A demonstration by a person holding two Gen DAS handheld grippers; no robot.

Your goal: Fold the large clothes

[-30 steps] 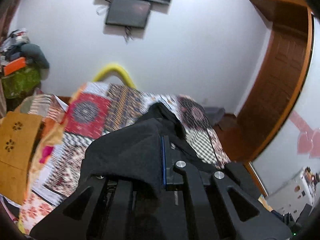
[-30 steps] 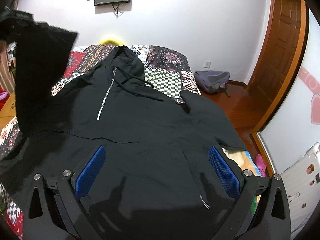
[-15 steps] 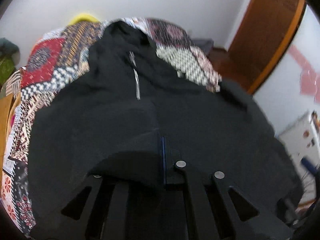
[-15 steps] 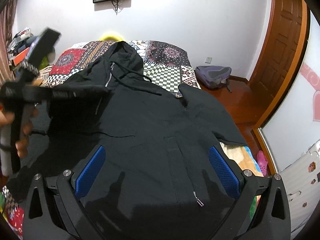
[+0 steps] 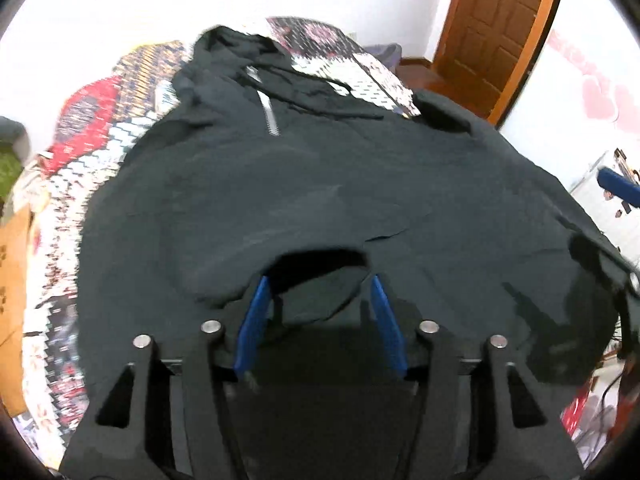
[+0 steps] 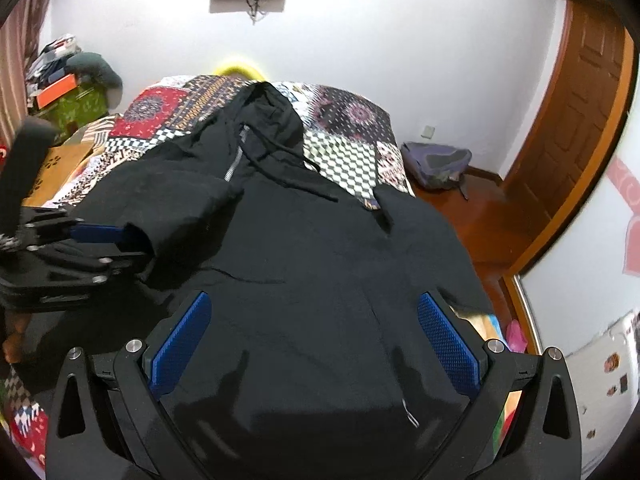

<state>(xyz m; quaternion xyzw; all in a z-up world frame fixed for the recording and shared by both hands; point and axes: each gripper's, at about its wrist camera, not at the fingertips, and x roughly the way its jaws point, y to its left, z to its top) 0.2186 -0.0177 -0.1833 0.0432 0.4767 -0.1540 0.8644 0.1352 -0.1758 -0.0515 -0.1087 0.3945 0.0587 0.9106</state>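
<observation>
We see the black zip-up hoodie point(image 6: 320, 264) spread on the patchwork quilt bed point(image 6: 344, 148), hood far from us. The left gripper point(image 5: 320, 300), jaws apart, lies at the folded sleeve cuff point(image 5: 316, 276); the right gripper point(image 6: 312, 344), wide apart and empty, hovers over the hem.

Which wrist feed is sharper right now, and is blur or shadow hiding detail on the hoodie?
Left wrist view: motion-smeared, the patchwork bedspread streaked, the black hoodie nearly featureless. Right wrist view: crisp, with hoodie zipper and drawstring legible; finger shadows fall on the near hem. Both bend at the fisheye edges.
</observation>
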